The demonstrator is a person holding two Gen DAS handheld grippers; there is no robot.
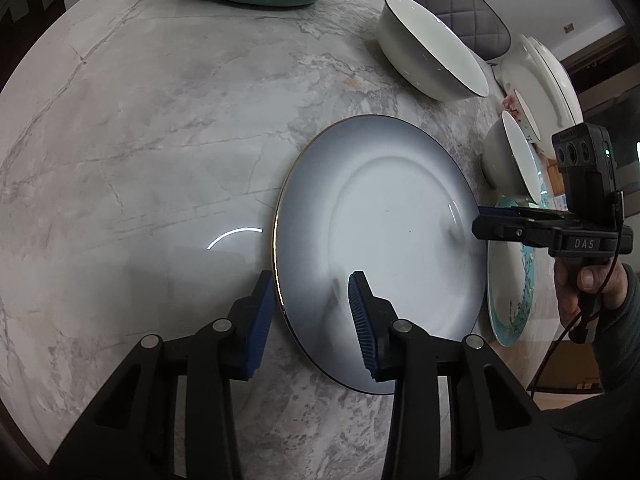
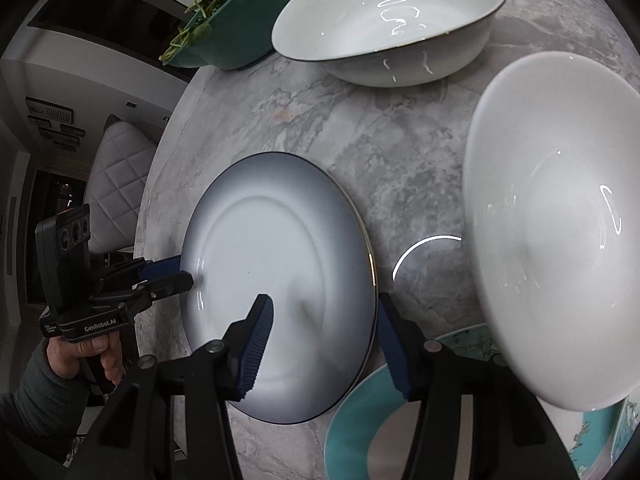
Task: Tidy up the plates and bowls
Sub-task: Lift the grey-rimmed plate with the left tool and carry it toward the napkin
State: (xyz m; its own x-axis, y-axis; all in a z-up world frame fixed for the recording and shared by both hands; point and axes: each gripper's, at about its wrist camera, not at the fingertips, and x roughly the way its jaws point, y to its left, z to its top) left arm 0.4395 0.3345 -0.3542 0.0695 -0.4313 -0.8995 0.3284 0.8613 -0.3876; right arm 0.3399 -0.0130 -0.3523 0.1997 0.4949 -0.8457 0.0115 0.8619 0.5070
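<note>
Grey-rimmed plate [image 1: 380,252] flat on marble table [image 1: 140,140], centre-right of the left wrist frame, centre-left of the right wrist frame [image 2: 280,288].

Left gripper [image 1: 312,320] at lower centre of its own frame: jaws spread about halfway, straddling the plate's near rim, one blue pad [image 1: 260,320] outside the edge, the other over the plate's surface. Not closed on the rim; contact cannot be confirmed.

Right gripper [image 2: 324,344] at lower centre of its own frame: jaws likewise apart, straddling the opposite rim, no firm hold visible. Seen from the left wrist frame at right edge [image 1: 484,222], tips at the plate's rim.

Large white bowl [image 2: 392,20] at upper centre, second white bowl [image 2: 560,232] at right, overlapping a teal-rimmed plate [image 2: 360,420] at lower right. Green bowl [image 2: 240,20] with greens at upper left.
</note>
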